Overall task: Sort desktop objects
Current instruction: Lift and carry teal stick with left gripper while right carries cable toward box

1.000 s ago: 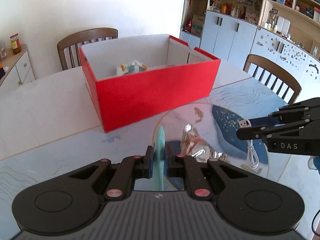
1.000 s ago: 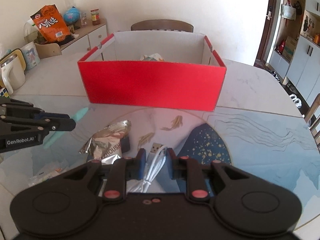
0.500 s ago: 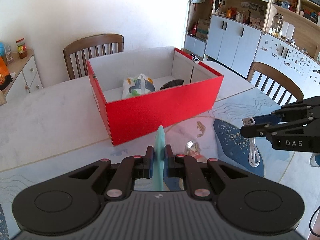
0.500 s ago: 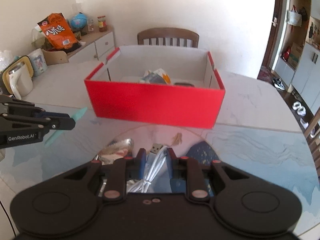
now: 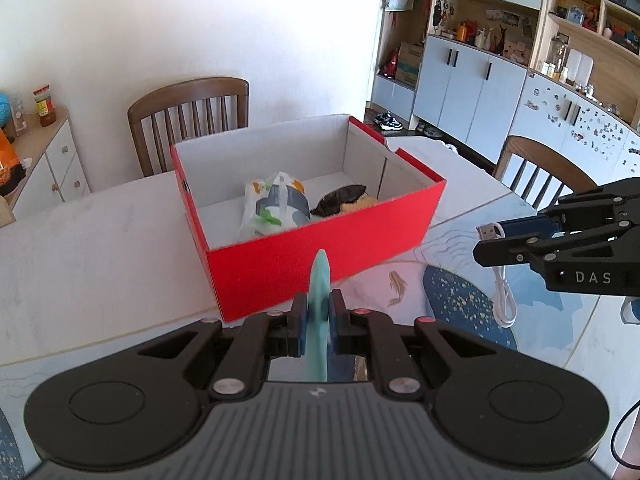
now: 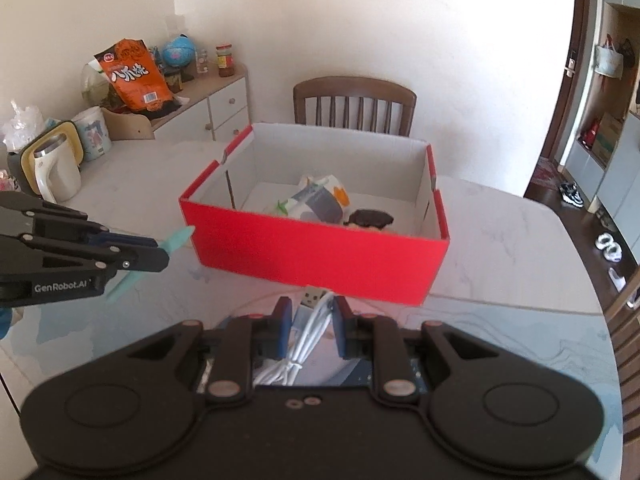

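While clamped, teal stick (image 5: pixel 320 300) points boxward (image 5: pixel 320 248)

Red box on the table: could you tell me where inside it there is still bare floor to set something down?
Inside the red box, the floor is bare at the left end, between the left wall and the white packet. The right end is crowded: a dark item lies beside the packet, against the front wall.
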Demonstrator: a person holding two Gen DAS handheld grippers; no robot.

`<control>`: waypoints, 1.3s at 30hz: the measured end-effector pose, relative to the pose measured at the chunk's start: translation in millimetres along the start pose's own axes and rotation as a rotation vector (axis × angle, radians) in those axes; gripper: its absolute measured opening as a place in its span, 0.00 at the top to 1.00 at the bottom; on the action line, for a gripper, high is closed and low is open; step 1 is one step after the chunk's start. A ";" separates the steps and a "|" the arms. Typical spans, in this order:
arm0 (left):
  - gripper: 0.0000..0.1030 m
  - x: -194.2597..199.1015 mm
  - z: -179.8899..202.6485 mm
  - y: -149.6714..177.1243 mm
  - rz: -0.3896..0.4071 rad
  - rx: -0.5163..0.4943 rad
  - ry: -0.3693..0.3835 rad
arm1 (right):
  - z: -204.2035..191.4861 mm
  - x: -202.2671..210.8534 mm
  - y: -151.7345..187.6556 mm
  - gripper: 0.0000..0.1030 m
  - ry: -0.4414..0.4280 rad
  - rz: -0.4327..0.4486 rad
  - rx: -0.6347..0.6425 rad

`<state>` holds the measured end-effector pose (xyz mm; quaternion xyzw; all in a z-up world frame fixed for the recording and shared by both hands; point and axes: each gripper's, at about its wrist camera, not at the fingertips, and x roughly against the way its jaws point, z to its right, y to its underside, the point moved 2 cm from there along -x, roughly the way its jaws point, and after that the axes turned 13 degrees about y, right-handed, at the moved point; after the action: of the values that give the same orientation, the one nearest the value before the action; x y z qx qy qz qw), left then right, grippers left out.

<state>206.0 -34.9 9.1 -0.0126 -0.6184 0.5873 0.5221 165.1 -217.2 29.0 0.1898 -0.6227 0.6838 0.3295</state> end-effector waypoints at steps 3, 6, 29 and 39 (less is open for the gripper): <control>0.91 -1.1 -2.2 -9.6 0.006 0.016 0.001 | 5.8 -1.1 -9.9 0.80 -0.010 0.013 -0.001; 0.91 -2.6 -2.3 -19.7 0.014 0.007 -0.008 | 10.4 -3.6 -20.3 0.80 -0.015 0.026 0.001; 0.91 -29.6 -31.6 -94.5 0.064 0.037 -0.044 | 36.1 -54.1 -93.7 0.80 -0.026 0.075 0.000; 0.91 -57.8 -52.1 -115.1 0.036 0.045 -0.063 | 34.6 -84.6 -108.6 0.80 -0.030 0.067 0.010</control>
<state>335.5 -69.8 45.6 0.0064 -0.6208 0.6103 0.4920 294.6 -268.4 56.5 0.1808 -0.6301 0.6946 0.2962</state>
